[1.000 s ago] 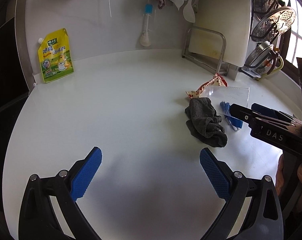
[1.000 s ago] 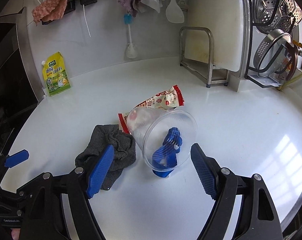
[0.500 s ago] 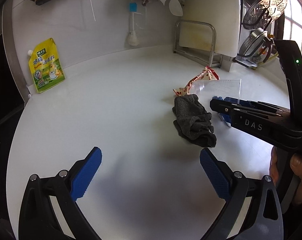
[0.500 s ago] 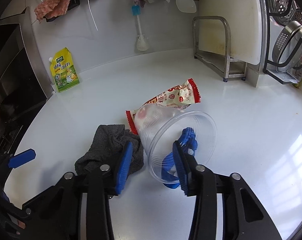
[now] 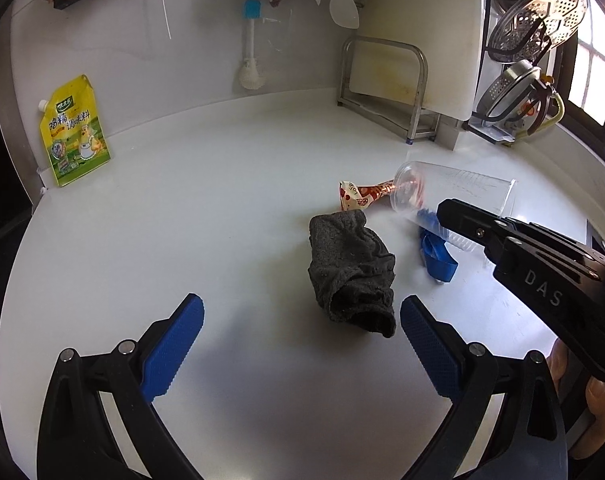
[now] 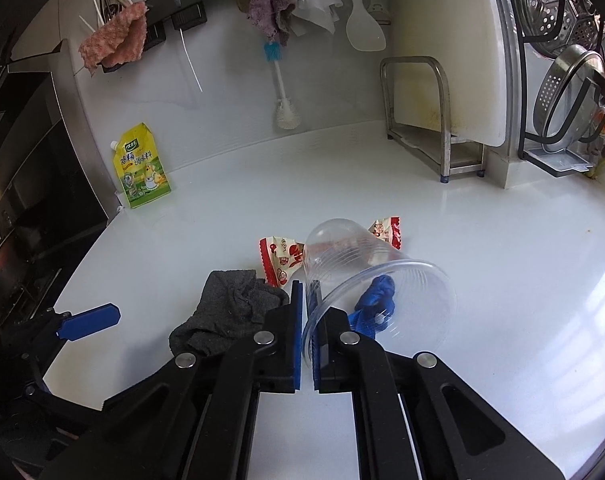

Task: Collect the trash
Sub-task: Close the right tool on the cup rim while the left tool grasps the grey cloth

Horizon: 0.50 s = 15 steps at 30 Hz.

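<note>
— Where is the cup against your right tool?

— My right gripper (image 6: 307,304) has its pads pressed together on the near rim of the clear plastic cup (image 6: 366,272); one pad is outside the wall, one inside; the cup lies tilted on its side, mouth toward me, base resting on the red snack wrapper (image 6: 280,258); a crumpled blue scrap (image 6: 376,300) sits inside it.

— And the rest?

— The grey cloth (image 6: 230,312) lies just left of that grip, on the white counter (image 6: 482,264); my left gripper (image 5: 302,344) stands wide apart with nothing in it, the cloth's near end just ahead between its fingers; cup and wrapper are farther off to its right.
</note>
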Tool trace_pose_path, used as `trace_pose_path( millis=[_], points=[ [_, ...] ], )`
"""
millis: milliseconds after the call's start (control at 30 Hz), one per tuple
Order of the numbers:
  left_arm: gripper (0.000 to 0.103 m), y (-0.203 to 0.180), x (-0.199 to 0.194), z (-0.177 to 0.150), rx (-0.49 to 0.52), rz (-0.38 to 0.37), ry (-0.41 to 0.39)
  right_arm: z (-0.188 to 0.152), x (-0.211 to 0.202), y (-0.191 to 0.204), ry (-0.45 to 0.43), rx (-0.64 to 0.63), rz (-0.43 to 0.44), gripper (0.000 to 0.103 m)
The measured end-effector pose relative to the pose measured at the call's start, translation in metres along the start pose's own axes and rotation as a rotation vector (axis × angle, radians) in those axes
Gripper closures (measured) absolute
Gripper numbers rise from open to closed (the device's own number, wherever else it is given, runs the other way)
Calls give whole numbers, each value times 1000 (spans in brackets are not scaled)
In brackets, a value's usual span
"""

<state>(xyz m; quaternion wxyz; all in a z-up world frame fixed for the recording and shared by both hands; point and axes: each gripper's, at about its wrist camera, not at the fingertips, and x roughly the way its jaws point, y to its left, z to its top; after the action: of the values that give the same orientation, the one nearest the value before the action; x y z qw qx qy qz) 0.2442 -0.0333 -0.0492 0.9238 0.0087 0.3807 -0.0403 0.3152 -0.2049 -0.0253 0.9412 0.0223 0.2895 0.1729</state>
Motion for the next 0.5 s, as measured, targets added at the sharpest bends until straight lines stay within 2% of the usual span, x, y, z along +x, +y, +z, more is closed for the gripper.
trace_pose_path(
  millis=[167,300,500],
  points=[
    [6,-9,10,6,12,15,4,3,-19,-9,-53,16,-1,99],
    [6,-14,23,14,-23,-20,49,5,-29,-27,-61,77,20,99],
    [6,-26,44,21,-10,5,89,7,-35,-37,-81,110,16,99]
  ],
)
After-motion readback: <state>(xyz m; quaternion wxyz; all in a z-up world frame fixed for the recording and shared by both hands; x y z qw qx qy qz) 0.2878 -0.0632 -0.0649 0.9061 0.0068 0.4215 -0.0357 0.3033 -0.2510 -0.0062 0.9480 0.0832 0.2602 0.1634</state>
